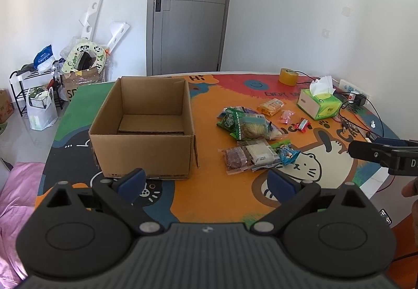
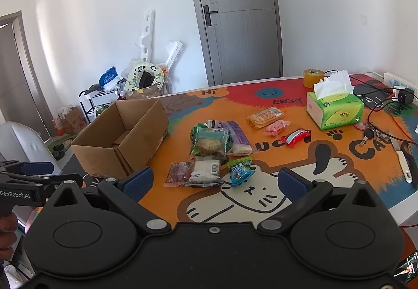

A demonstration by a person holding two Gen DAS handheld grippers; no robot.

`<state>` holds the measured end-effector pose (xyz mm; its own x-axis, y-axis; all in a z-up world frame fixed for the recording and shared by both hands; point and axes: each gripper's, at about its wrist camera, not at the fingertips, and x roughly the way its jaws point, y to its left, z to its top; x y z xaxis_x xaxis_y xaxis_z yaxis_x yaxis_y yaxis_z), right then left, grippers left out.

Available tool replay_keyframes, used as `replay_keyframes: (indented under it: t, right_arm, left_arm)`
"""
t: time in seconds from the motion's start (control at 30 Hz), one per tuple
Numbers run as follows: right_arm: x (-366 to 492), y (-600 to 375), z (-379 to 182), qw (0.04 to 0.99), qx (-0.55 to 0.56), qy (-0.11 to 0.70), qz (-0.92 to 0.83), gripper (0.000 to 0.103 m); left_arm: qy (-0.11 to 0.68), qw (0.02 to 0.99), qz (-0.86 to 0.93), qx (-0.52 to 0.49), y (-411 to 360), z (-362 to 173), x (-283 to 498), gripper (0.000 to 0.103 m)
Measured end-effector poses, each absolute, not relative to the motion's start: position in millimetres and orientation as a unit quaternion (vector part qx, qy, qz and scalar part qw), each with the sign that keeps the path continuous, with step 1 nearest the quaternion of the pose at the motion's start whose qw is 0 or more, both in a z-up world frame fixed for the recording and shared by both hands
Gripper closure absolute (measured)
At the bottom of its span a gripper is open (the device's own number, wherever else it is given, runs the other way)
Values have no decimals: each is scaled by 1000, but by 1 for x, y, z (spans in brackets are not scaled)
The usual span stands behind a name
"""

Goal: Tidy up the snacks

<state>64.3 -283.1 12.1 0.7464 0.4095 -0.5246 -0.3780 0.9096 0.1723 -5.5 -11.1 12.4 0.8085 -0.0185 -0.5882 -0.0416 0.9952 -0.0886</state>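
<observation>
An open, empty cardboard box (image 1: 142, 129) stands on the colourful table mat; it also shows in the right wrist view (image 2: 122, 137). Several snack packets lie in a loose pile to its right: a green cracker pack (image 1: 248, 127) (image 2: 210, 141), a brown snack pack (image 1: 235, 158) (image 2: 179, 171), a blue candy (image 1: 287, 154) (image 2: 240, 170), an orange biscuit pack (image 1: 270, 107) (image 2: 263, 116), a red wrapper (image 2: 296, 137). My left gripper (image 1: 206, 180) is open and empty, near the box's front. My right gripper (image 2: 215, 180) is open and empty, just short of the pile.
A green tissue box (image 2: 335, 110), a tape roll (image 2: 313, 78), keys (image 2: 369, 134), cables, a charger and a power strip (image 2: 399, 85) sit at the table's right. A white-handled knife (image 2: 403, 165) lies near the right edge. Clutter and a rack stand by the far wall.
</observation>
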Motion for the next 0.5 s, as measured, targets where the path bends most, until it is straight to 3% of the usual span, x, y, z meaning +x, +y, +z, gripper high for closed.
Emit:
replay_keyframes:
  t: [0.5]
  right_arm:
    - [64,-279,12,933,23,290,212,0]
  left_arm:
    - [306,951,7,-52,-7,13,-8,4]
